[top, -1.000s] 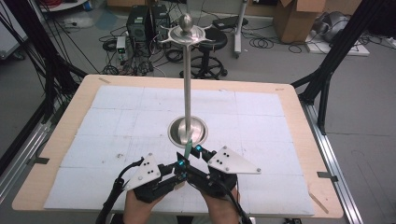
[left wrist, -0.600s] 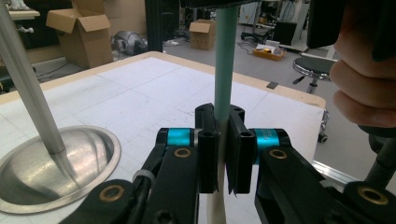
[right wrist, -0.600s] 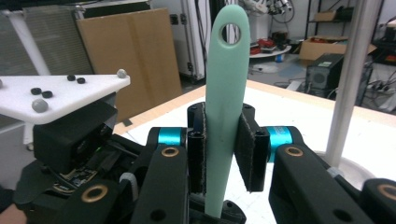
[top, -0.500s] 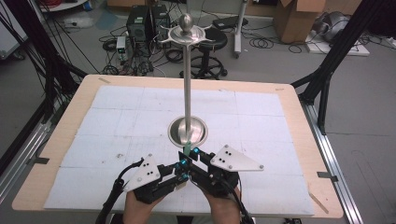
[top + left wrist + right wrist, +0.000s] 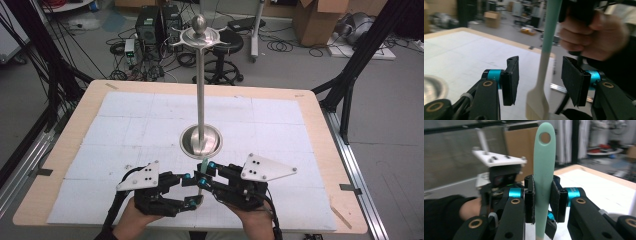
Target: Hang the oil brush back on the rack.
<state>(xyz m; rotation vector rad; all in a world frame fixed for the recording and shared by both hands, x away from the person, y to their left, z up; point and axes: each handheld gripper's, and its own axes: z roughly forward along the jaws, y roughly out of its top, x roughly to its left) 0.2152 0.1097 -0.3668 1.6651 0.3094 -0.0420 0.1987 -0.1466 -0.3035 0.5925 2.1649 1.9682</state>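
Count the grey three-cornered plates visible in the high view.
2. One grey three-cornered plate sits on top of the left hand-held gripper; the other plate sits on top of the right hand-held gripper, both at the table's near edge.

We see even, diffuse overhead light in the high view, soft faint shadows on the table (image 5: pixel 280 130), mild glare on the metal stand (image 5: pixel 201 100), both gripper views sharp on near jaws, backgrounds blurred, the hand (image 5: pixel 594 37) motion-smeared, slight edge distortion
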